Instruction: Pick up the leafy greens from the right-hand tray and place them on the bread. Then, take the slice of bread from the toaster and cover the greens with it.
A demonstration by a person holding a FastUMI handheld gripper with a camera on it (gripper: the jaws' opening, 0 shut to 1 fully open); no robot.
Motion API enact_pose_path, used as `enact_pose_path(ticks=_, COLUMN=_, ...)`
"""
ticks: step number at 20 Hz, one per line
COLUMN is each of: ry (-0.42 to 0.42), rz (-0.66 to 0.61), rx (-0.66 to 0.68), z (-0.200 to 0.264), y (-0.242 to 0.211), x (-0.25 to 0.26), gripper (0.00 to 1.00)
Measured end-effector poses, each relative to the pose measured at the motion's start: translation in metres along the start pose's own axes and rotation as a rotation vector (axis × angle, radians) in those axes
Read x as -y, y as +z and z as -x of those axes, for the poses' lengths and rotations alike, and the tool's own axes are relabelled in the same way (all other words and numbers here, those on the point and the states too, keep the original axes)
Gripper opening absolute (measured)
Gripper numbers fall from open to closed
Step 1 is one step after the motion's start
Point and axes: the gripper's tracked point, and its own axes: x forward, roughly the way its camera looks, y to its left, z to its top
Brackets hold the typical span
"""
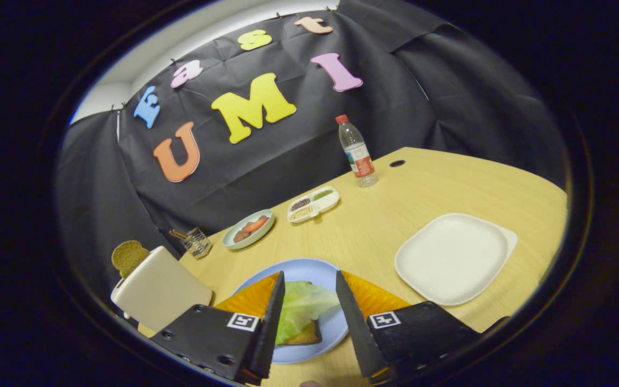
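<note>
On the blue plate (309, 269), greens (301, 306) over bread (307, 337), between open tool (309, 285) fingers.

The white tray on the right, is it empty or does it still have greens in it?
Empty: the white tray shows a bare surface. The greens lie on the bread on the blue plate, between the open gripper jaws.

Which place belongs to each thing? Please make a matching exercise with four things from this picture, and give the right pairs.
Things:
1. leafy greens
2. slice of bread
3. water bottle
4. white tray

Places:
A. standing far back on the table, near the black cloth
B. on the bread on the blue plate, between the open fingers
C. bare, to the right of the blue plate
D. sticking up out of the toaster

Pairs: 1-B, 2-D, 3-A, 4-C
</note>
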Motion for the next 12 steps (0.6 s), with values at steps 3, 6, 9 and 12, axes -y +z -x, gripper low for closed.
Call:
enact_pose_path(ticks=3, ry=-0.019, rz=0.104, rx=0.059, z=0.016, y=0.017, x=-0.012, gripper=0.79)
enact_pose_path(ticks=6, ry=-0.037, rz=0.199, rx=0.119, z=0.036, y=0.032, x=-0.029, gripper=0.93)
enact_pose_path(ticks=9, ry=-0.036, rz=0.258, rx=0.184, z=0.059, y=0.050, x=-0.060, gripper=0.96)
enact_pose_path(ticks=12, ry=0.003, rz=0.278, rx=0.221, z=0.078, y=0.061, x=-0.103, gripper=0.96)
